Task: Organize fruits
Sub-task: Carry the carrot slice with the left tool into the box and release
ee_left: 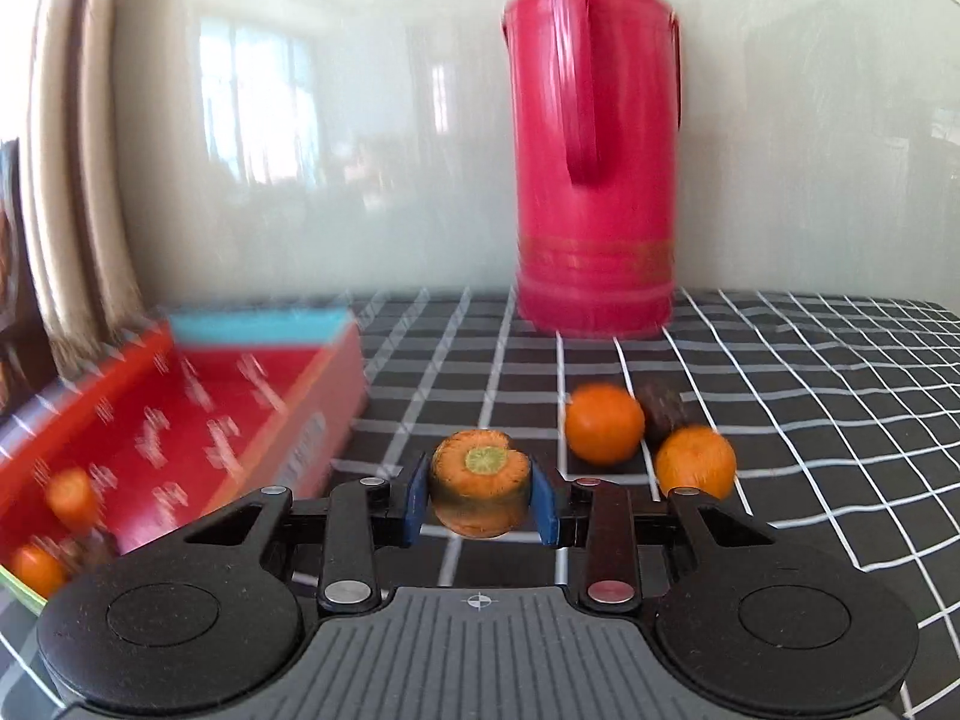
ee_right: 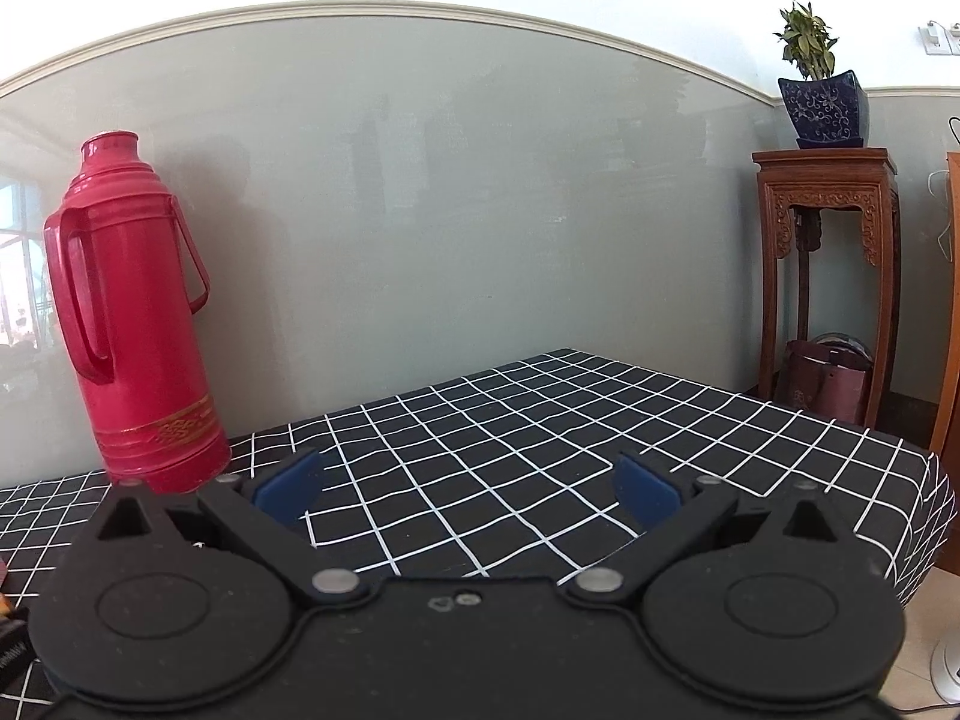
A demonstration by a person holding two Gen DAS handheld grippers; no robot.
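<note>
the left gripper pinches a carrot stub above the checked tablecloth. beside it, a red box holds blurred orange pieces. two oranges lie near a red thermos. the right gripper is spread, empty.

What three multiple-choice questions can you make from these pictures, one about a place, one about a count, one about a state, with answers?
1. The red thermos stands: A) at the table's far edge by the wall B) inside the red box C) on the floor
2. Whole oranges on the cloth right of the left gripper: A) none B) two C) five
3. The right gripper is: A) clamping an orange B) open and empty C) gripping the thermos

Answers: A, it rises against the wall; B, one orange and another; B, only tablecloth between its pads.
</note>
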